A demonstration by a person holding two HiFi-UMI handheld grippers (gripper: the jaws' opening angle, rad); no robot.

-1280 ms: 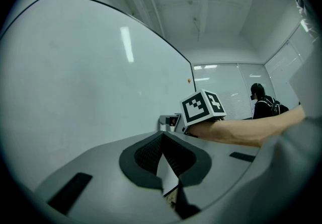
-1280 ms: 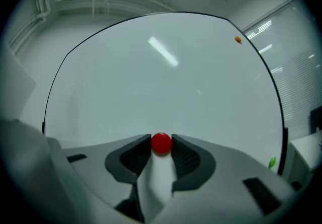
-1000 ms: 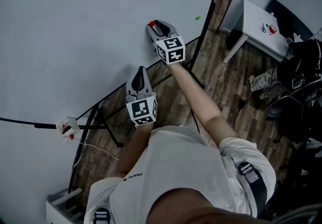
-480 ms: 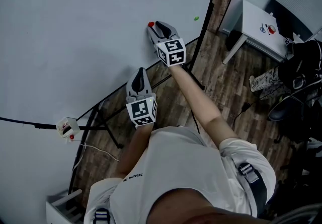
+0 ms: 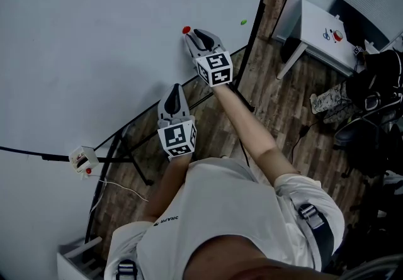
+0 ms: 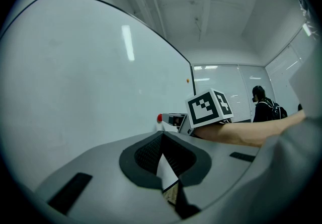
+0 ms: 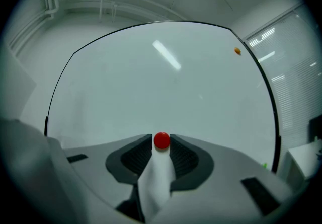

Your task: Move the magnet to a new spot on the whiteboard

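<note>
A small red magnet (image 5: 186, 29) sticks to the whiteboard (image 5: 94, 33). In the right gripper view the same magnet (image 7: 161, 140) sits just at my jaw tips. My right gripper (image 5: 191, 34) points at the board right behind it. Its jaws have just been closing with the magnet between the tips. From the head view the magnet looks just clear of the fingers, not clamped. My left gripper (image 5: 175, 87) hangs lower and nearer to me, off the board. Its jaws (image 6: 161, 134) meet at the tips and hold nothing.
A green magnet (image 5: 243, 22) sits near the whiteboard's right edge. The board's black stand legs (image 5: 126, 146) run across the wood floor below. To the right are a white table (image 5: 321, 27) and dark chairs and bags (image 5: 371, 96). A small white box (image 5: 83, 159) hangs at the board's lower edge.
My right gripper has drawn back a little from the board, while the red magnet has stayed in its place there. My left gripper has not moved.
</note>
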